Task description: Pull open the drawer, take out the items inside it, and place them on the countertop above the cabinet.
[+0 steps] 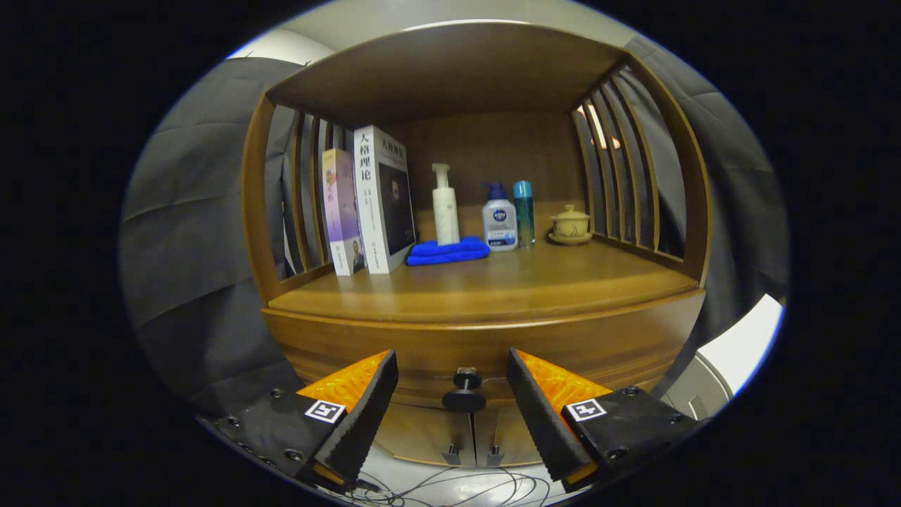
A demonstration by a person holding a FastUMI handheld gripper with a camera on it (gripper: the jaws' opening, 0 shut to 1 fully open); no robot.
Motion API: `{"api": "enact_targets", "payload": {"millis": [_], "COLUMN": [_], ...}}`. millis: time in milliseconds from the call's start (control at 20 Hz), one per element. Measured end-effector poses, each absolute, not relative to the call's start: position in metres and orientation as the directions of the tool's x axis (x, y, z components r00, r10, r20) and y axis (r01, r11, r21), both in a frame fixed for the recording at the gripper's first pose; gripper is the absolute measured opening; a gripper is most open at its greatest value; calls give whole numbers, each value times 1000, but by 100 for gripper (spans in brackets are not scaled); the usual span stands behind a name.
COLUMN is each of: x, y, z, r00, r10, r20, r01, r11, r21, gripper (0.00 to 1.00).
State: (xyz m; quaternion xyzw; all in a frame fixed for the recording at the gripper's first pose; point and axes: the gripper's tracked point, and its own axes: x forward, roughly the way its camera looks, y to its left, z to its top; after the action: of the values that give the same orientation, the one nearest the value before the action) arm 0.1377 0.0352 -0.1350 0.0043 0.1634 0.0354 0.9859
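A wooden cabinet stands in front of me, its drawer front (pixel 486 345) closed under the countertop (pixel 493 289). A black round knob (pixel 464 391) sticks out from the drawer's middle. My gripper (pixel 452 366) is open, its two orange-and-black fingers (pixel 366 401) standing either side of the knob and a little short of it, touching nothing. What lies in the drawer is hidden.
On the countertop's back half stand two books (pixel 366 204), a white pump bottle (pixel 445 208) on a folded blue cloth (pixel 448 251), a small white bottle (pixel 499 225), a teal bottle (pixel 524 211) and a lidded cup (pixel 570 224). Slatted sides and a roof enclose the shelf. Two lower doors (pixel 471 436) and cables (pixel 464 486) sit below.
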Motion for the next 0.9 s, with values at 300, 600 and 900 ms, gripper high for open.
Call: {"api": "enact_targets", "payload": {"millis": [300, 600, 900], "x": [143, 151, 146], "y": [34, 25, 26], "z": [-173, -185, -184], "r00": [919, 922, 908], "r10": [47, -6, -1], "r20": [-392, -388, -420], "r01": [-55, -22, -34], "r11": [998, 998, 996], "r21": [-8, -67, -76], "gripper": [93, 72, 36]}}
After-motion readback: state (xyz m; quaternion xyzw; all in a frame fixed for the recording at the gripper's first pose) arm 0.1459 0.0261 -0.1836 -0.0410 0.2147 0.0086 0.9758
